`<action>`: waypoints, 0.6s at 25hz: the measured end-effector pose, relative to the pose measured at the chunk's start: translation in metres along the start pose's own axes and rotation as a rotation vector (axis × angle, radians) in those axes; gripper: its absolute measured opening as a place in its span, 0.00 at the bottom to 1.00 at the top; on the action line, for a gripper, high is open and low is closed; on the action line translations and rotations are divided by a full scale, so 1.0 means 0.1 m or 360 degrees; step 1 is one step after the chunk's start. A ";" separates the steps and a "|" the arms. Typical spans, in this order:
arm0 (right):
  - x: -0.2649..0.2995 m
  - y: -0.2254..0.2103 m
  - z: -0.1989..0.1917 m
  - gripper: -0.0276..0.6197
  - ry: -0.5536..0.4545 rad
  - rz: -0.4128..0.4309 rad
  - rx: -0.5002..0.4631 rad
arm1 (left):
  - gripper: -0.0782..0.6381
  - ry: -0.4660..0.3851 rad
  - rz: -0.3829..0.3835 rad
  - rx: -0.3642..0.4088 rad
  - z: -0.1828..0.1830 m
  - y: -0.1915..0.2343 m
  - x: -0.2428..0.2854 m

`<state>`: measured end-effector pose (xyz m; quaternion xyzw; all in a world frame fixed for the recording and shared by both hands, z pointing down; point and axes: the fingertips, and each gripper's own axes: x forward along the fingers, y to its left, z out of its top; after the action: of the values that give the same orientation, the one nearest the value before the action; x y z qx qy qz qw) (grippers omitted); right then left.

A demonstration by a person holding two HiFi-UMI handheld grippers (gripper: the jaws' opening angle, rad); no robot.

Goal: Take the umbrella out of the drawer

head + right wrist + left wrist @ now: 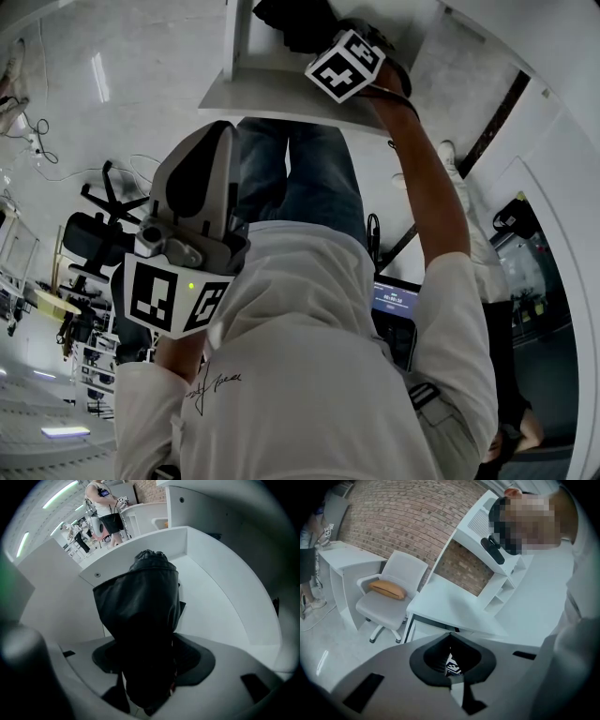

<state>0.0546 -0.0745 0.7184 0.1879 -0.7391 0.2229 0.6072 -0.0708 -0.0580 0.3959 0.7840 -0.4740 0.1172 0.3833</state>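
Note:
A folded black umbrella in its sleeve lies in the white drawer, reaching from between my right jaws toward the drawer's far wall. My right gripper points steeply down over it and is open: the jaws straddle the umbrella, with a gap at each pad. In the head view the right gripper reaches into the drawer at the top, where the umbrella shows as a dark mass. My left gripper hangs by the person's chest, away from the drawer. In its own view the left gripper is shut, holding nothing.
A white desk and a grey chair with an orange cushion stand before a brick wall. A black office chair is on the floor at the left. A person stands far behind the drawer.

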 end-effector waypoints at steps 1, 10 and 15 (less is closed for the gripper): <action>0.01 0.00 -0.01 0.45 0.0005 0.0000 0.0000 | 0.13 0.0000 0.0001 0.0000 -0.01 0.00 0.00; 0.13 -0.06 -0.07 0.46 0.0068 0.0005 -0.0012 | 0.13 0.0000 -0.0013 -0.0016 -0.03 -0.04 0.03; 0.19 -0.03 -0.01 0.45 0.0068 -0.0018 -0.0028 | 0.13 0.0002 -0.0013 -0.0014 -0.04 0.07 0.02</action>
<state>0.0537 -0.0765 0.7375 0.1819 -0.7268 0.2170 0.6258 -0.0746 -0.0581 0.4028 0.7843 -0.4709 0.1141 0.3875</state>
